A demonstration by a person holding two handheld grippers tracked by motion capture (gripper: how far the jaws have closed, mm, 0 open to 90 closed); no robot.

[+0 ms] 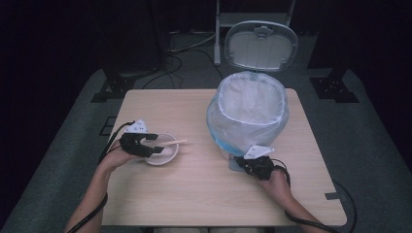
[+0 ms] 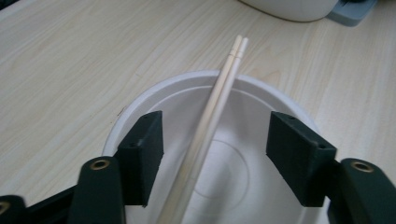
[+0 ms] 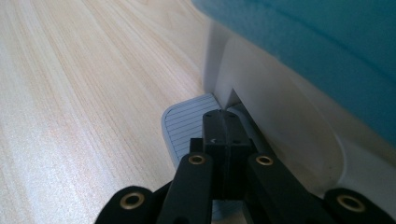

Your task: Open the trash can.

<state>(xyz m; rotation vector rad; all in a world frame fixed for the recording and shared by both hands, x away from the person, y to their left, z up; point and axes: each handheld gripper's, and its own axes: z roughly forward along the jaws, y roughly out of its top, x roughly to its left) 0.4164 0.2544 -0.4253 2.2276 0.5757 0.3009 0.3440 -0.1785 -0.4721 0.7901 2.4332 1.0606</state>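
A pair of pale wooden chopsticks (image 2: pixel 212 116) lies slanted across the round white bowl (image 2: pixel 261 98), tips jutting past its rim.

My left tongs (image 2: pixel 215 158) straddle the chopsticks (image 2: pixel 212 121) lying across the bowl (image 2: pixel 261 100) on the worktop (image 1: pixel 194 194). The bin (image 1: pixel 248 116) stands right of the bowl; my right tongs (image 3: pixel 225 140) rest on its pedal (image 3: pixel 184 126).

floor: grey carpet (image 1: pixel 374 141) | table (image 1: pixel 204 194): light wood | surroundings: dark | cables (image 1: pixel 170 68) on floor

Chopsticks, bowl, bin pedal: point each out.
chopsticks (image 2: pixel 215 105), left gripper view, middle of the pair over the bowl
bowl (image 2: pixel 261 93), left gripper view, far white rim
bin pedal (image 3: pixel 184 126), right gripper view, ridged top
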